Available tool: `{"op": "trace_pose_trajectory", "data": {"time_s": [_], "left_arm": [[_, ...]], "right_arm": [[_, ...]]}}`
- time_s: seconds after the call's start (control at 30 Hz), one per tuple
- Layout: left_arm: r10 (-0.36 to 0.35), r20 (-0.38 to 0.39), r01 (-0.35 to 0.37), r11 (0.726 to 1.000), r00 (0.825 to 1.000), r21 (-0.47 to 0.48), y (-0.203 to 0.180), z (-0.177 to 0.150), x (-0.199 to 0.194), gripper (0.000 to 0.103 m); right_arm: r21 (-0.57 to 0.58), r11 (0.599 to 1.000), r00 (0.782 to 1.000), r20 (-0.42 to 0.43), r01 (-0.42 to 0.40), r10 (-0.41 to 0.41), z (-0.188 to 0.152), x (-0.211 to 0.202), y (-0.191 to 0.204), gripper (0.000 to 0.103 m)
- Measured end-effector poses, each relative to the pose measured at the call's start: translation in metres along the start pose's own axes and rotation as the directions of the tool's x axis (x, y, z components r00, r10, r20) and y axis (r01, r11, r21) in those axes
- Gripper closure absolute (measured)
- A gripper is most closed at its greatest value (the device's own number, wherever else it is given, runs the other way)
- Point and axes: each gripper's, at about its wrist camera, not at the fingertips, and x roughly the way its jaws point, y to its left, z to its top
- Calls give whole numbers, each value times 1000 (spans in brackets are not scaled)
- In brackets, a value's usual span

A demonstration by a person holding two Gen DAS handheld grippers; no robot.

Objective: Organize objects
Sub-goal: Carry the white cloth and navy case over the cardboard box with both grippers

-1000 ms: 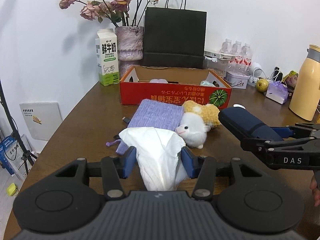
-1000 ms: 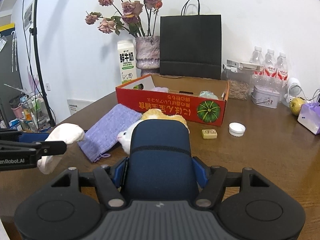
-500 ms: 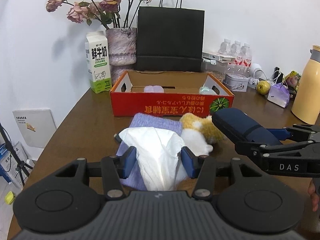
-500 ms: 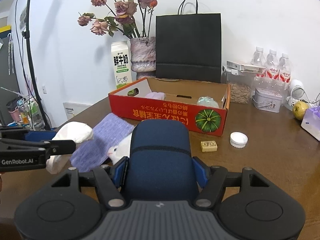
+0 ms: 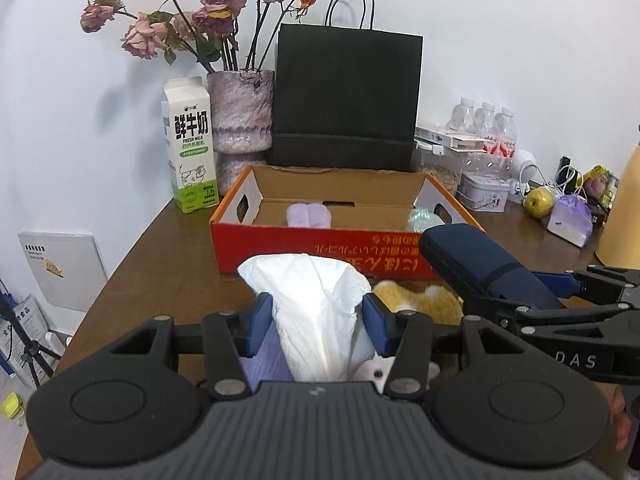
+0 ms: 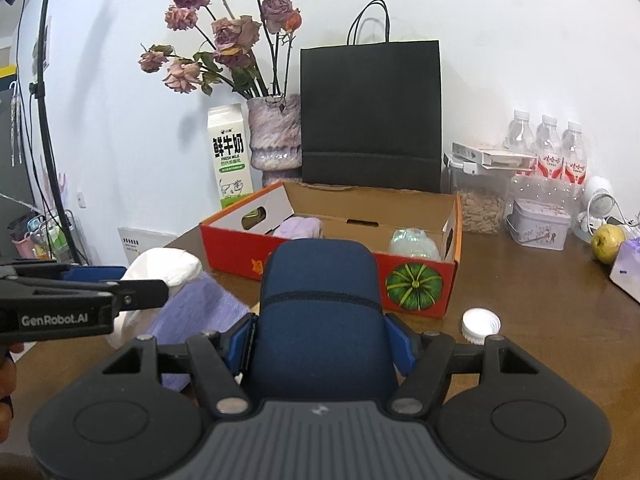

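Evidently both loads are bound for the box (image 5: 340,240) at the worktop's back edge: left tool (image 5: 318,322) clenches the tissue (image 5: 316,304), right tool (image 6: 320,344) clenches the blue case (image 6: 320,312), both held aloft just before it.

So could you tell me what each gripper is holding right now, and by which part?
Left gripper: white tissue pack, clamped across its sides. Right gripper: navy case, by its near end.
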Motion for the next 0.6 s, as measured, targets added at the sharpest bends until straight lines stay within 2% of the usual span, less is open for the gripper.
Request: {"op": "trace_pose_trajectory", "data": {"time_s": [0.6], "left_arm": [[16,48,-14,999,999,-35,0,45,67,52]], "right_arm": [[12,1000,999,47,10,-11,39,58,-12,37]]}}
